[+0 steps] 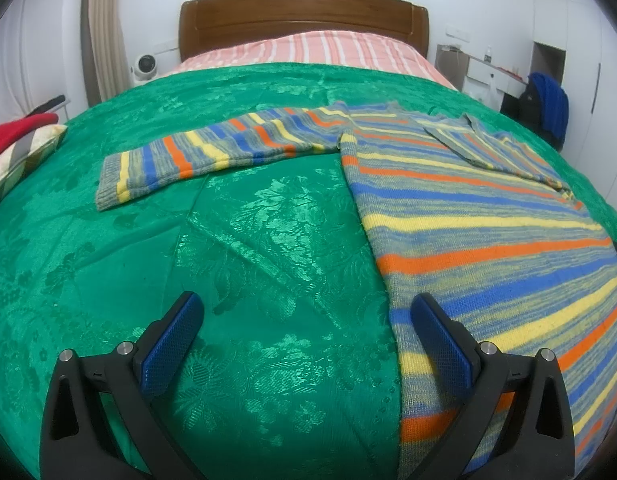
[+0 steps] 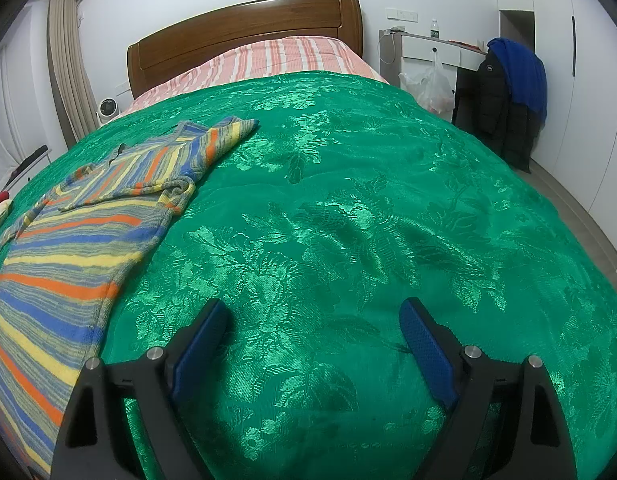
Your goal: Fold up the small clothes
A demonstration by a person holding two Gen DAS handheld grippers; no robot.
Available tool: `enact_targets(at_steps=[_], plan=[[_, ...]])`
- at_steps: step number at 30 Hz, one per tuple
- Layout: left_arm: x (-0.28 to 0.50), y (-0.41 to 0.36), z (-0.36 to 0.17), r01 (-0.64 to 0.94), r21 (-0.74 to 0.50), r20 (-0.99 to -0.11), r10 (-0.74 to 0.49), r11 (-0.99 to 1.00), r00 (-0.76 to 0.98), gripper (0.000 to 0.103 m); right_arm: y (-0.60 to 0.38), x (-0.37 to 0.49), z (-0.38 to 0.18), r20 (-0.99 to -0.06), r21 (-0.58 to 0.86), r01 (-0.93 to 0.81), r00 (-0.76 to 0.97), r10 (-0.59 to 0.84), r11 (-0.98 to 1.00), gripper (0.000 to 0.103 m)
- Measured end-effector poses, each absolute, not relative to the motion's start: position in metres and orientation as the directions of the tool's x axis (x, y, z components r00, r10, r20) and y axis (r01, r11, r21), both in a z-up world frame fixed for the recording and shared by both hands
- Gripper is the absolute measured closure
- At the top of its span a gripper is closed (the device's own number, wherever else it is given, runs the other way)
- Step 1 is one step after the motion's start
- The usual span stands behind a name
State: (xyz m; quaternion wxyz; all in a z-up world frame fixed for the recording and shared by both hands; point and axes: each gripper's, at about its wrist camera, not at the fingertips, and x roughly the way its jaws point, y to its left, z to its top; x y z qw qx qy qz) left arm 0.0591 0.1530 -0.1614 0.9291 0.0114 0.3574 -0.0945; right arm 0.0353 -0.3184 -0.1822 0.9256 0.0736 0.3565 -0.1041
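A small striped knit sweater [image 1: 488, 216], in blue, yellow, orange and grey, lies flat on the green bedspread [image 1: 228, 264]. Its left sleeve [image 1: 212, 152] stretches out to the left; the right sleeve is folded over the chest. My left gripper [image 1: 306, 320] is open and empty above the bedspread, its right finger over the sweater's left edge near the hem. In the right wrist view the sweater [image 2: 76, 232] lies at the left. My right gripper [image 2: 312, 324] is open and empty over the bare bedspread [image 2: 368, 220], to the right of the sweater.
A wooden headboard [image 1: 300, 16] and pink striped sheet [image 1: 308, 50] are at the far end. A red item on a pillow [image 1: 16, 140] lies at the left bed edge. A desk, plastic bag [image 2: 428, 84] and hanging dark jackets [image 2: 504, 92] stand right of the bed.
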Motion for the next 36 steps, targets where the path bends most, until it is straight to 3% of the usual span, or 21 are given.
enact_targets(at_steps=[21, 25, 27, 31, 36], plan=[[0.059, 0.153, -0.162, 0.184, -0.046, -0.666, -0.167, 0.982, 0.727, 0.000, -0.318, 0.035, -0.183, -0.675, 0.061, 0.245, 0.724, -0.141, 0.967, 0.015], [0.063, 0.154, -0.154, 0.199, -0.060, -0.714, -0.181, 0.978, 0.676, 0.001, -0.318, 0.035, -0.183, -0.675, 0.061, 0.246, 0.724, -0.141, 0.967, 0.015], [0.064, 0.160, -0.143, 0.212, -0.112, -0.742, -0.224, 0.971, 0.632, 0.001, -0.318, 0.035, -0.182, -0.675, 0.060, 0.246, 0.724, -0.142, 0.967, 0.015], [0.079, 0.206, -0.101, 0.179, -0.310, -0.683, -0.349, 0.934, 0.642, 0.001, -0.318, 0.036, -0.183, -0.675, 0.061, 0.245, 0.724, -0.141, 0.968, 0.015], [0.155, 0.303, -0.079, -0.048, -0.488, -0.684, -0.347, 0.871, 0.642, 0.001, -0.318, 0.036, -0.183, -0.674, 0.064, 0.243, 0.725, -0.137, 0.968, 0.015]])
